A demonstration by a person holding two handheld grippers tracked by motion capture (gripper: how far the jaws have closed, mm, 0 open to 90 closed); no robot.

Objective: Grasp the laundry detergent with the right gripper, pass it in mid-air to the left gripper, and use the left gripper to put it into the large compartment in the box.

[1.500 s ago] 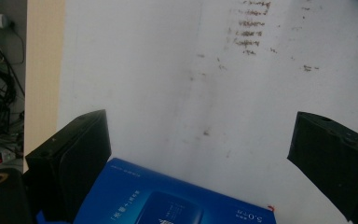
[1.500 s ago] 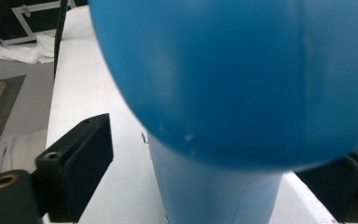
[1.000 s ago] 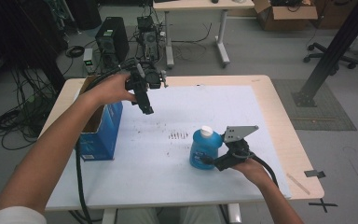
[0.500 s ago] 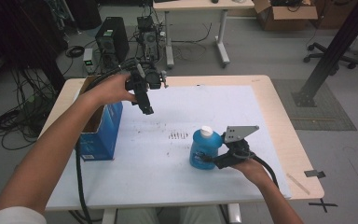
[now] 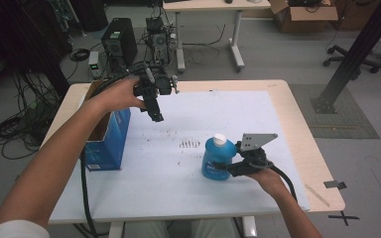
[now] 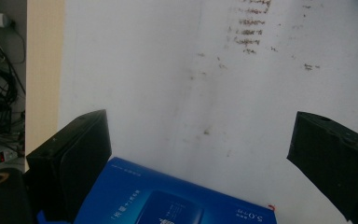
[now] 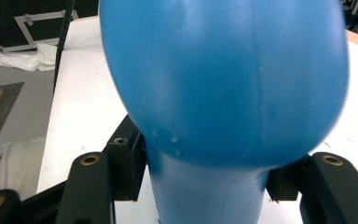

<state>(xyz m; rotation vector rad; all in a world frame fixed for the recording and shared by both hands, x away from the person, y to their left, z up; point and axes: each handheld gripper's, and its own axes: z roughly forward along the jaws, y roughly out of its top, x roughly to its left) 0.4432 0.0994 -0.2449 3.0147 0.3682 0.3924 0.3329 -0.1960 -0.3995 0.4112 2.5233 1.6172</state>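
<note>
Blue plastic bottle (image 5: 217,161) is standing upright on the table (image 5: 297,124); the right gripper (image 5: 234,167), jaws just closing, is clamping its narrow waist for lifting. Left gripper (image 5: 155,113) is hovering, jaws spread, above the box (image 5: 110,135).

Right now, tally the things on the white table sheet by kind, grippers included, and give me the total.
Blue bottle: 1
Blue cardboard box: 1
Grippers: 2, the left gripper open above the sheet, the right gripper shut on the bottle
Total: 4
</note>
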